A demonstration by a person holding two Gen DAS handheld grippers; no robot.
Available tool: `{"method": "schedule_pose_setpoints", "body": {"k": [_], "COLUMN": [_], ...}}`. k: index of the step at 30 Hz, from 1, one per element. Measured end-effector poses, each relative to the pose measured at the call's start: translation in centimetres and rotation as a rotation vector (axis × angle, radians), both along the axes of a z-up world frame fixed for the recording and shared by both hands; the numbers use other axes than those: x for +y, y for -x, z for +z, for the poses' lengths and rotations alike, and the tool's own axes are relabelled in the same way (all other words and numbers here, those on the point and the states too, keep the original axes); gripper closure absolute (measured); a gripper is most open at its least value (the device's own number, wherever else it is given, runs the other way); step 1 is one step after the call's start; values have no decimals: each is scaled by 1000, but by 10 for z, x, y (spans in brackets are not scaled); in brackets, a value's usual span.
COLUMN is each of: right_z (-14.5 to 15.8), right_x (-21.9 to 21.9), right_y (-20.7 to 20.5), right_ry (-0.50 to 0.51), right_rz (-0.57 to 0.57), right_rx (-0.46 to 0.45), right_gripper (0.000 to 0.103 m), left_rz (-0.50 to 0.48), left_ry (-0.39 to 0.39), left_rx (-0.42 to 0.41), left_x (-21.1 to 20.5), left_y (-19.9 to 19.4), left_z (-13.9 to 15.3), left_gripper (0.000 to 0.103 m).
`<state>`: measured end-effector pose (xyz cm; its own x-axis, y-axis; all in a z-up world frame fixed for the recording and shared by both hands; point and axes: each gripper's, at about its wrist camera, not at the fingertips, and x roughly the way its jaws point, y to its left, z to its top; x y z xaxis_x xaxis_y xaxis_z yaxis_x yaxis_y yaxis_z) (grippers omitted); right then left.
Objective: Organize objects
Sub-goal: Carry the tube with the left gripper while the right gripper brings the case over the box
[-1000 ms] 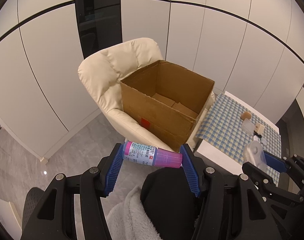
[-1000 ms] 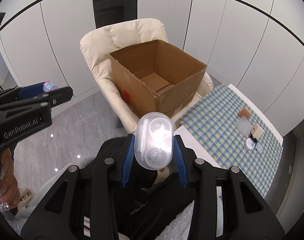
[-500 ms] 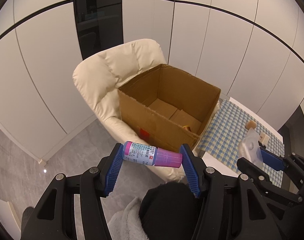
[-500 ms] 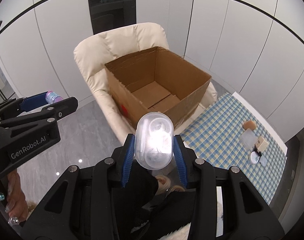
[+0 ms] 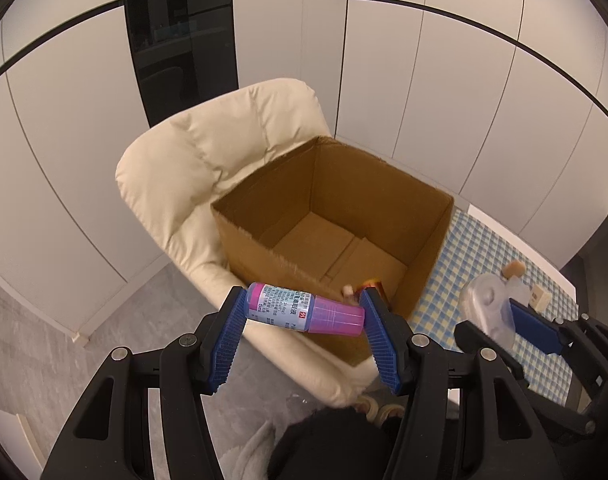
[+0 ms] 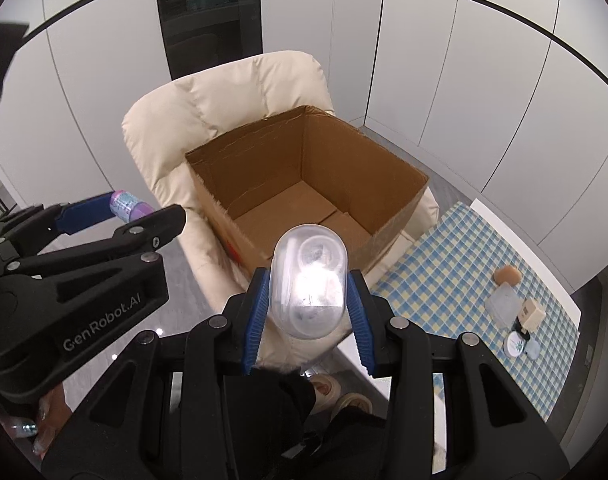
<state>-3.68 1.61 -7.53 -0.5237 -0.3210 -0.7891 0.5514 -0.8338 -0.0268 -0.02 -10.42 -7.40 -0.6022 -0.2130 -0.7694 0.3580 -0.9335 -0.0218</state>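
Cardboard dominates both views: an open brown box (image 5: 335, 216) sits on the seat of a cream padded armchair (image 5: 208, 152), its flaps folded down inside and its floor mostly bare. Against the box's inner near wall, in the left wrist view, a few small items (image 5: 363, 286) peek out; they are too hidden to identify.

Just short of the box's near rim, the left gripper (image 5: 304, 314) has its blue ribbed pads clamped end to end on a small pink bottle (image 5: 304, 312) with a printed label, lying crosswise between them. The right gripper (image 6: 307, 284) is closed on a clear plastic oval case (image 6: 308, 280), held upright by its long sides, also at the near side of the box and in front of its near corner. Each gripper appears in the other's view, the left one to the left of the box, the right one to its right.

To the right of the box a table with a blue and yellow checked cloth (image 6: 443, 256) carries a round tan piece (image 6: 508, 275), a small clear container (image 6: 503, 305), a beige block (image 6: 531, 313) and a round white lid (image 6: 515, 344), all well apart from the box. White cabinet panels (image 6: 443, 60) rise behind the armchair.
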Motion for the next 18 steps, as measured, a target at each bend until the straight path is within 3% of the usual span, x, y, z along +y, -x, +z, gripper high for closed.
{"method": "schedule_pose_setpoints", "body": {"k": [11,18], "right_z": [-14,-33], "right_x": [-29,-36], "right_y": [58,93], "right_ry": [-18,-2], "right_rz": [-20,-43], "right_rx": [12,-29], "right_gripper": [63,63], "left_rz": [29,26], "left_ry": [-14,-3], "left_rx": [-17,-51], "left_x": [-29,-41], "left_y": [65,97], "left_z": [-13,-30], "left_gripper": [44,44]}}
